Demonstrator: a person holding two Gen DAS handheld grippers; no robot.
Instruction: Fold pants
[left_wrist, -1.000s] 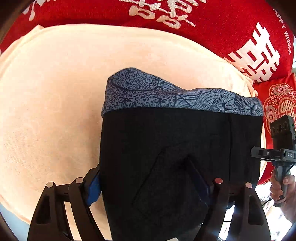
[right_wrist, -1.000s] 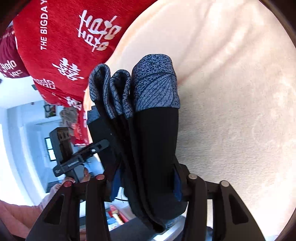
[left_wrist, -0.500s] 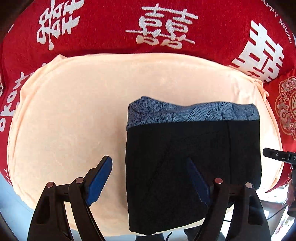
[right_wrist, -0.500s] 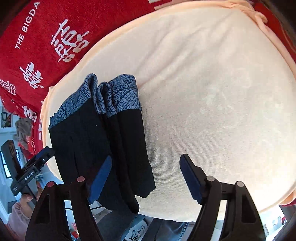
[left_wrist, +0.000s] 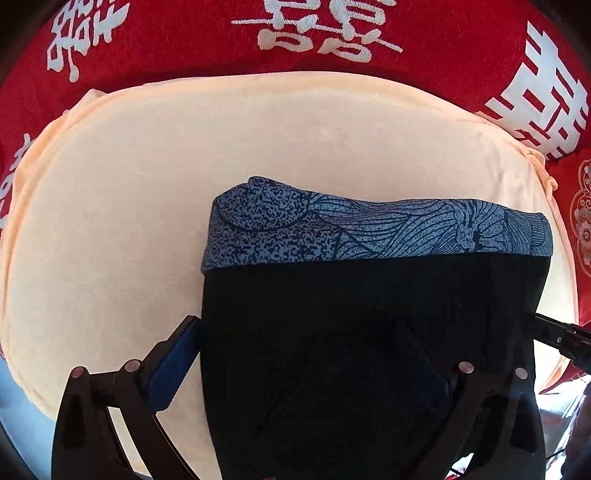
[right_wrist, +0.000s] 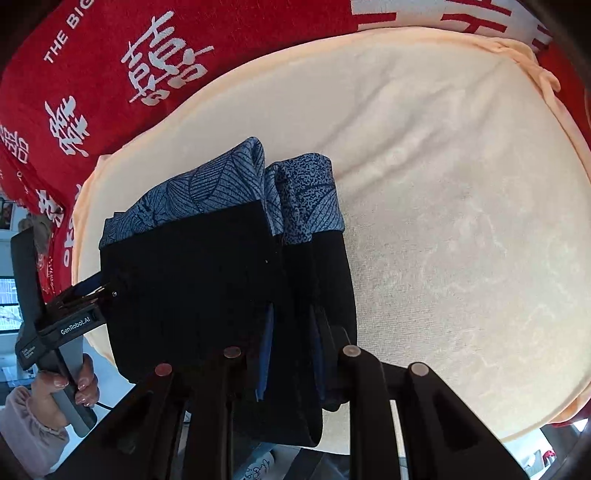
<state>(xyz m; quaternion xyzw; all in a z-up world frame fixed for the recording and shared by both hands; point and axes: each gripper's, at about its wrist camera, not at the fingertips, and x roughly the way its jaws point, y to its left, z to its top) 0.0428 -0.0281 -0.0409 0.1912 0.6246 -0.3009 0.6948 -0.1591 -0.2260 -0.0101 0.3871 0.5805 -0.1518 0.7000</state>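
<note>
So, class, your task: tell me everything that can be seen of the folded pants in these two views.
The pants are black, of matte woven-looking cloth, with a blue-grey band printed in speckles and leaf lines along the far edge. They are folded into a thick stack of several layers and rest on the peach towel, the near end overhanging its edge. The right gripper is closing on some layers at one side; the left gripper is opening, its fingers straddling the stack.
</note>
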